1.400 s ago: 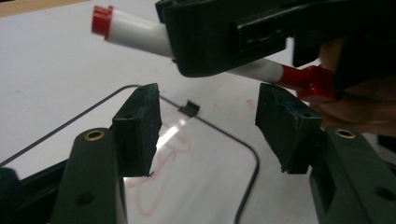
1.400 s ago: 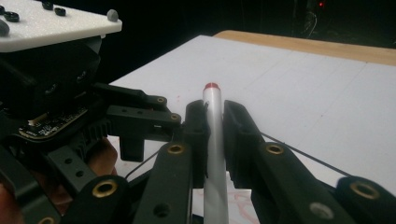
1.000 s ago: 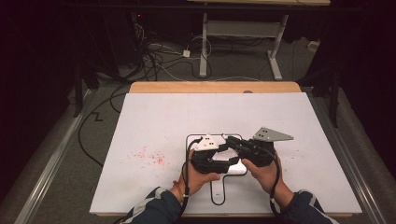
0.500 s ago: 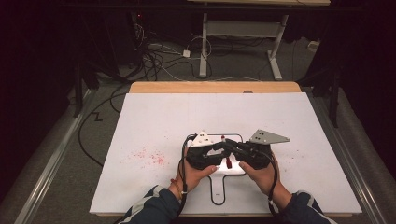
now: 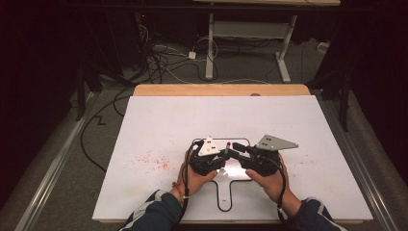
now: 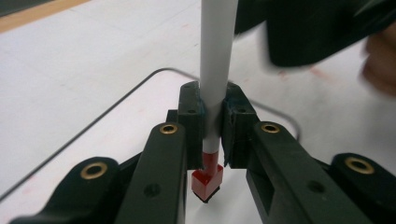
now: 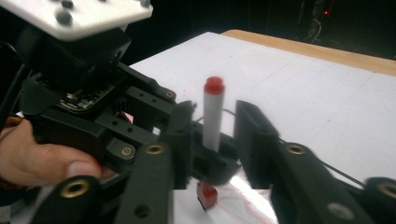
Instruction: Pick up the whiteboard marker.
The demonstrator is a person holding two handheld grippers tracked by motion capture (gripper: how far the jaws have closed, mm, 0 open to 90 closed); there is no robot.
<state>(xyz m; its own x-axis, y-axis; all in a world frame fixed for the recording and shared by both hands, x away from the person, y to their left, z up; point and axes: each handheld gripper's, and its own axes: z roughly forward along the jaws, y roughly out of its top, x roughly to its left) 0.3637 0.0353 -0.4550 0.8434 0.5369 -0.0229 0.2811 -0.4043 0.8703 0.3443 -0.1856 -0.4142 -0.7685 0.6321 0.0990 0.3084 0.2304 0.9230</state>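
White-barrelled marker (image 6: 215, 70) with a red tip stands upright, pinched in my left gripper (image 6: 212, 135), near the table's (image 5: 159, 115) front edge. My right gripper (image 7: 212, 140) has just been opening; its jaws flank the marker without touching it.

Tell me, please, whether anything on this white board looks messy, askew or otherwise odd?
Yes: red specks and smears stain the white board beside the left gripper, outside the black outline. The marker clamped upright in that gripper has a red tip, which probably made them.
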